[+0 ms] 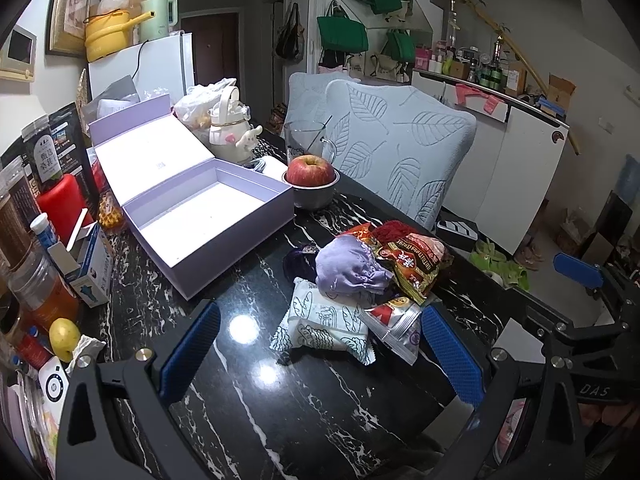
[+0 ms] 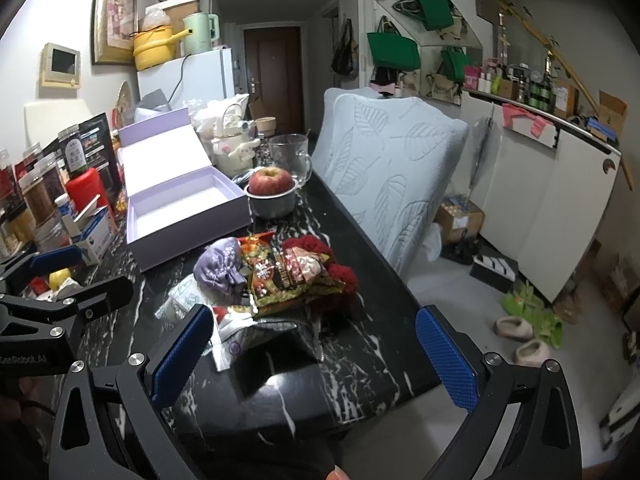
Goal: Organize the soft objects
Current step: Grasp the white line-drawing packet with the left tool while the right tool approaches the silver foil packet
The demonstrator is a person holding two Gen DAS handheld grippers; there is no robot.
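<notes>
One pile of soft things beside one open lilac cardboard box (image 1: pixel 208 216) on the black marble table (image 1: pixel 304 400).

Left gripper (image 1: pixel 320 348) and right gripper (image 2: pixel 316 356) are both wide open, holding nothing. One lilac cloth pouch (image 1: pixel 352 268), one white printed packet (image 1: pixel 324 324), one red-gold snack bag (image 1: pixel 408 260) lie touching. Only the right wrist view shows the dark red woolly item (image 2: pixel 344 272) clearly, and two beige slippers (image 2: pixel 520 336) on the floor.

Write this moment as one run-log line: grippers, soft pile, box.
left gripper: open, white snack packet between fingers | right gripper: open, empty | soft pile: on table | lilac box: open, empty
</notes>
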